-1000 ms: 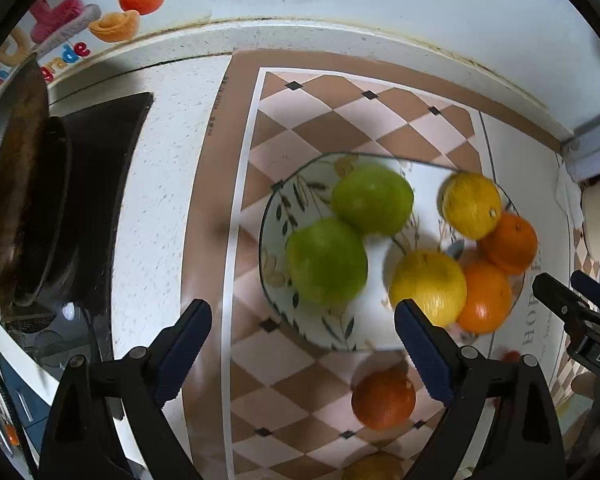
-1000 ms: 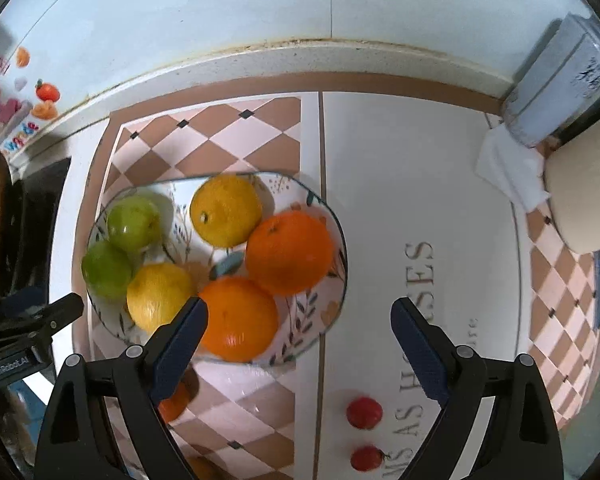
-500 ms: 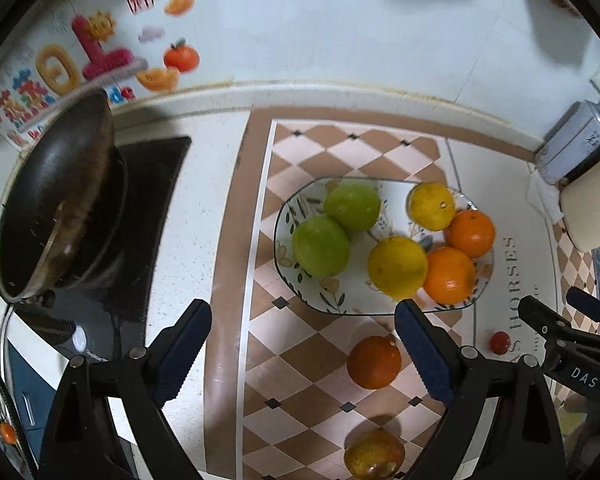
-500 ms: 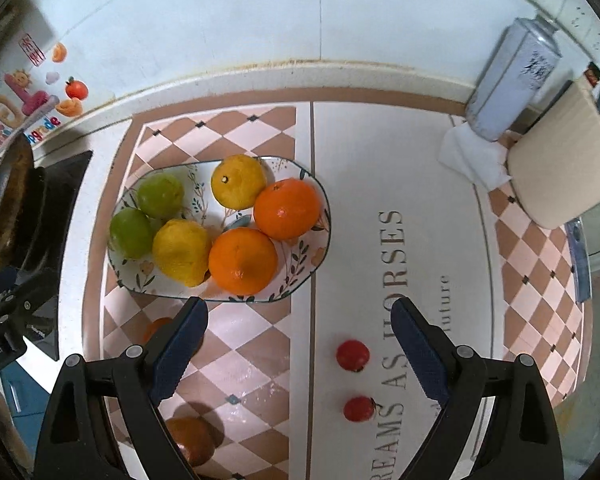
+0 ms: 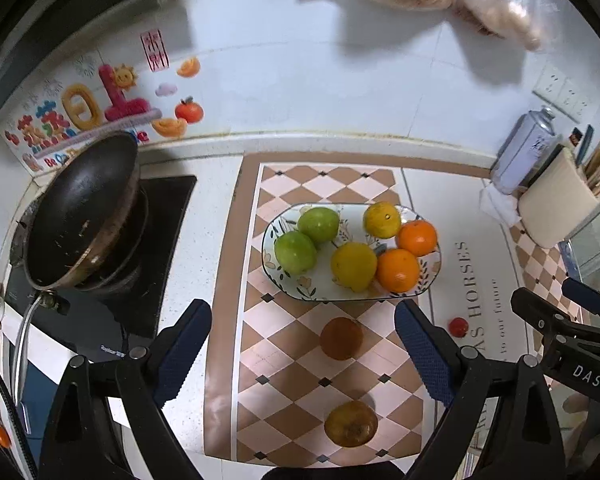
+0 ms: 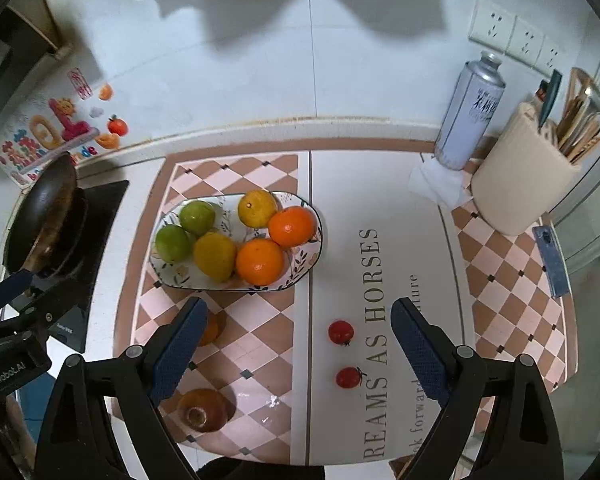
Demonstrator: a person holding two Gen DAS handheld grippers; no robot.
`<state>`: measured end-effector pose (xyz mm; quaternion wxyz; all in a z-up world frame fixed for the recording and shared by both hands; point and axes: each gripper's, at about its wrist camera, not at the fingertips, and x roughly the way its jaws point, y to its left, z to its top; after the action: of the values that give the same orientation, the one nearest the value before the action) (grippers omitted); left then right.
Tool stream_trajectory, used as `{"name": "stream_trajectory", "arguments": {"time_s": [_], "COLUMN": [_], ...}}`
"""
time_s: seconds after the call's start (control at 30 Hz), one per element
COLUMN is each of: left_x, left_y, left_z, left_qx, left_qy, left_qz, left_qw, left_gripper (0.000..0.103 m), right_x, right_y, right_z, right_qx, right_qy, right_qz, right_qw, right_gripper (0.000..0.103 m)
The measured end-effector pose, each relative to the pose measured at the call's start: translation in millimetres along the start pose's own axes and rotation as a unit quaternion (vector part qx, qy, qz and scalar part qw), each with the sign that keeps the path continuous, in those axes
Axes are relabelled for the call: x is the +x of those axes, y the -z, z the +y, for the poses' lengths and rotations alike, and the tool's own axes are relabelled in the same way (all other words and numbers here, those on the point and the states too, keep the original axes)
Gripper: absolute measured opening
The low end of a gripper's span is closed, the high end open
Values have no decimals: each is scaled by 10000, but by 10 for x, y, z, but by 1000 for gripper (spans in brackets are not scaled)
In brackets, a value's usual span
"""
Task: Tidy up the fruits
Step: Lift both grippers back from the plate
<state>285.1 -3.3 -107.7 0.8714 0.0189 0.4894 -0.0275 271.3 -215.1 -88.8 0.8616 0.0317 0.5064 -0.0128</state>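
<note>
The checkered mat [image 6: 260,344] has lots of free room near its front edge. The plate [image 6: 300,276] holds six fruits (2 green, 2 yellow, 2 orange). Two brown fruits [image 5: 341,338] and two small red ones [image 6: 341,332] sit off the plate. Left gripper [image 5: 303,354] & right gripper [image 6: 294,346] are both wide open, holding nothing. Drop straight down on one loose fruit, away from the plate rim.

Both grippers' fingers [image 5: 420,348] wide apart, empty

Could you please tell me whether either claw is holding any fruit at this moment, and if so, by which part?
Nothing is held: the left claw and right claw both stand open and empty above the mat.
</note>
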Motion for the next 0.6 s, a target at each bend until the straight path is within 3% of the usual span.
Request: {"name": "stream_trajectory", "arguments": {"time_s": [0.3,0.6], "left_x": [-487,-779], "left_y": [160,275], "left_z": [-11,-34], "left_qx": [-18,28], "left_qy": [81,76], "left_qz": [-466,-803], "left_qw": [9989,9967], "left_gripper": [94,94], "right_x": [-575,-852], "right_y": [237,396], "right_z": [44,37], "right_qx": [10,121], "right_qy": [-129,-215], "right_qz": [-502,-721], "right_qw": [9987,9971], "right_gripper": [95,95]}}
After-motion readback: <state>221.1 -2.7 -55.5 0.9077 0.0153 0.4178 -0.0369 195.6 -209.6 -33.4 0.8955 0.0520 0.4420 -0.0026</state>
